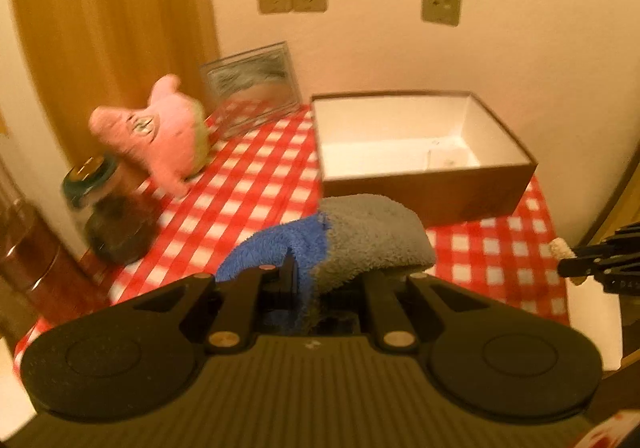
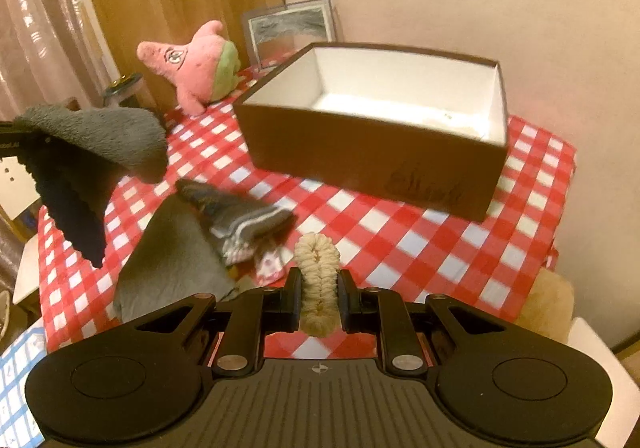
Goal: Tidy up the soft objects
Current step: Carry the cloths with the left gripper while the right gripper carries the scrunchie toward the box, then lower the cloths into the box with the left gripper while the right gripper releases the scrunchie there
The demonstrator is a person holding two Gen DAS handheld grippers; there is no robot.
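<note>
My left gripper (image 1: 328, 272) is shut on a grey and blue fluffy sock (image 1: 360, 236), held above the checked table in front of the open brown box (image 1: 424, 192). The sock also shows at the left of the right wrist view (image 2: 100, 136). My right gripper (image 2: 319, 288) is shut on a cream scrunchie (image 2: 318, 272), held above the table near the box (image 2: 360, 156). The box inside is white and looks empty. A pink star plush (image 1: 160, 132) (image 2: 196, 64) stands at the table's back left. Grey cloth (image 2: 172, 264) and a striped sock (image 2: 240, 216) lie on the table.
A red and white checked cloth (image 2: 400, 248) covers the table. A framed picture (image 1: 252, 88) leans on the wall behind the plush. A glass jar (image 1: 108, 208) stands at the left edge. A wooden door and wall sockets are behind.
</note>
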